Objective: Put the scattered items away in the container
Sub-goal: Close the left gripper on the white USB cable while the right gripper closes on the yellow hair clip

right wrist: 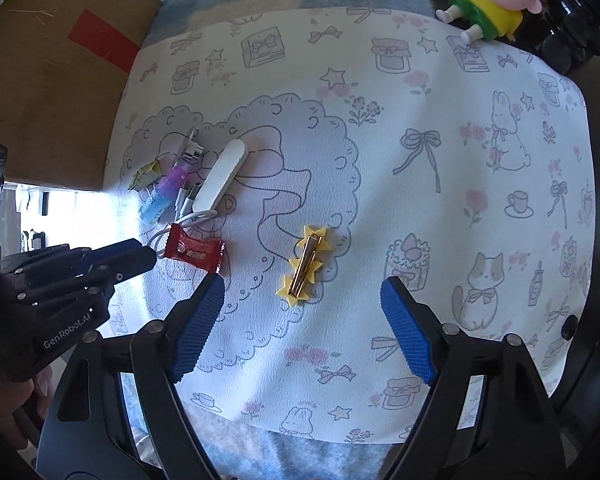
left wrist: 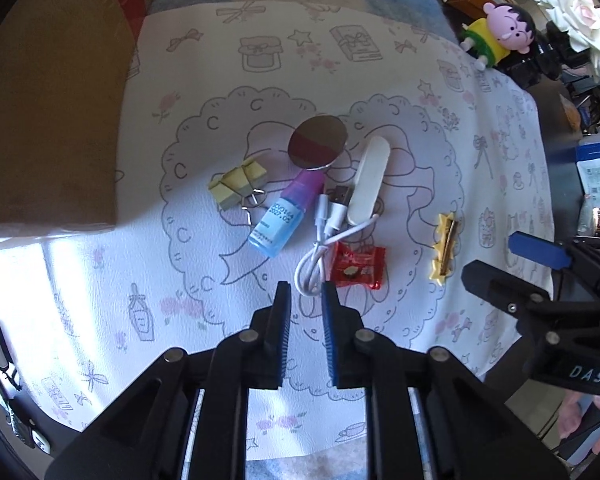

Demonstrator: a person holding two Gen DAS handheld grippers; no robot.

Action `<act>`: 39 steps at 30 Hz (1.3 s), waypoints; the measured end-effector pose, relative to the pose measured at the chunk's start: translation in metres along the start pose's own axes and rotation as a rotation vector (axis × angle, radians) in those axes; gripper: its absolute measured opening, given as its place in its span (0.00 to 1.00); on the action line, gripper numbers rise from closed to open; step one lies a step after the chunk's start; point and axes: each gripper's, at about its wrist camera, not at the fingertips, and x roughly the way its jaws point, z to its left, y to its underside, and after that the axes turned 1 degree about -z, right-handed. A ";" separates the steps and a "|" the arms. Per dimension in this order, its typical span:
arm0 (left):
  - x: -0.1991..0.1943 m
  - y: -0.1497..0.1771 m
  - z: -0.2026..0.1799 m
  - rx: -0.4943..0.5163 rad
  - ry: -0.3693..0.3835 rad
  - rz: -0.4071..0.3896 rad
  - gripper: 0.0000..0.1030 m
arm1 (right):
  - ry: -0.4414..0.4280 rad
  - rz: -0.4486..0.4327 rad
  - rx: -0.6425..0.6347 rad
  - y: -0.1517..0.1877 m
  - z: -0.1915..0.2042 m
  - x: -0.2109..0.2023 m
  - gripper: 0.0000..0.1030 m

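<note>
Two grippers we see over the mat [right wrist: 380, 160]: left gripper [left wrist: 306, 300] narrowed, pinching nothing, cable [left wrist: 316, 264] at its 12 o'clock; right gripper [right wrist: 302, 298] spread, star hair clip [right wrist: 305, 264] between its fingertips, untouched.

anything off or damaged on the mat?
No damage or spills visible. The hair clip lies face down, metal clasp up. The white cable is tangled between the dropper bottle and red candy.
</note>
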 end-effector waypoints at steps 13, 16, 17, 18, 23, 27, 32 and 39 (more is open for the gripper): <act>0.013 -0.012 0.000 -0.020 0.010 0.029 0.05 | 0.082 0.073 -0.011 -0.002 0.011 0.034 0.56; 0.015 -0.012 -0.001 -0.022 0.019 0.030 0.04 | 0.107 0.072 -0.013 0.000 0.014 0.038 0.52; 0.015 -0.012 -0.002 -0.023 0.024 0.029 0.04 | 0.118 0.068 -0.013 0.001 0.013 0.037 0.45; 0.015 -0.011 -0.002 -0.022 0.028 0.026 0.03 | 0.132 0.063 -0.014 0.002 0.012 0.036 0.39; 0.013 -0.010 -0.002 -0.026 0.058 0.011 0.03 | 0.105 0.047 -0.004 0.004 0.002 0.029 0.21; 0.002 -0.008 -0.003 -0.018 0.077 -0.014 0.02 | 0.083 0.023 0.011 0.006 -0.003 0.017 0.20; -0.019 -0.004 0.002 -0.012 0.085 -0.053 0.02 | 0.037 -0.026 0.021 0.008 -0.006 -0.003 0.20; -0.042 0.001 0.002 -0.009 0.084 -0.102 0.02 | -0.023 -0.097 0.033 0.010 -0.011 -0.031 0.20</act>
